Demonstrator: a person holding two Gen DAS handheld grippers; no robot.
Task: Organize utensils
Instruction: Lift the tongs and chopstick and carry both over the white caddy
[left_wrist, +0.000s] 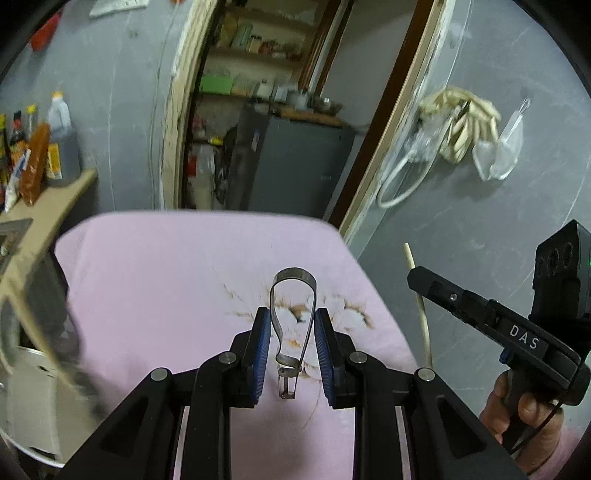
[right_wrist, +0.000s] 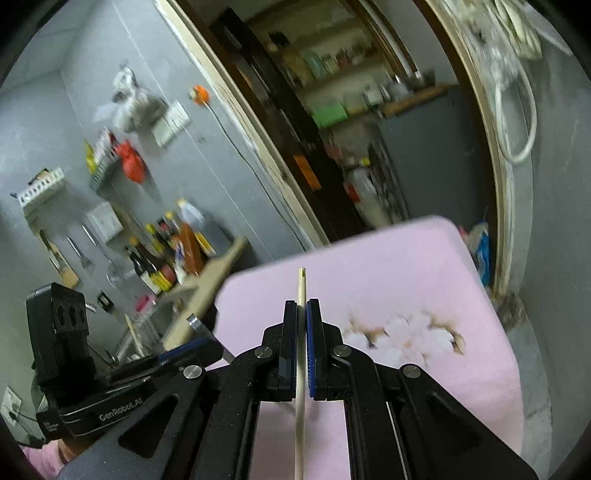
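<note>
so I've got the left gripper (left_wrist: 291, 354) pinching a metal tongs-like loop (left_wrist: 293, 314), bend pointing away from me; right gripper (right_wrist: 302, 343) clamped tight on a chopstick (right_wrist: 301, 291) running lengthwise through the jaws; both above the pink-clothed table (left_wrist: 166, 266).

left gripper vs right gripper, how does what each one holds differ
The left gripper holds a looped metal utensil; the right gripper holds a straight pale wooden stick. The metal utensil keeps the left jaws partly apart; the stick lets the right jaws close almost fully. Both are lifted above the pink cloth.
</note>
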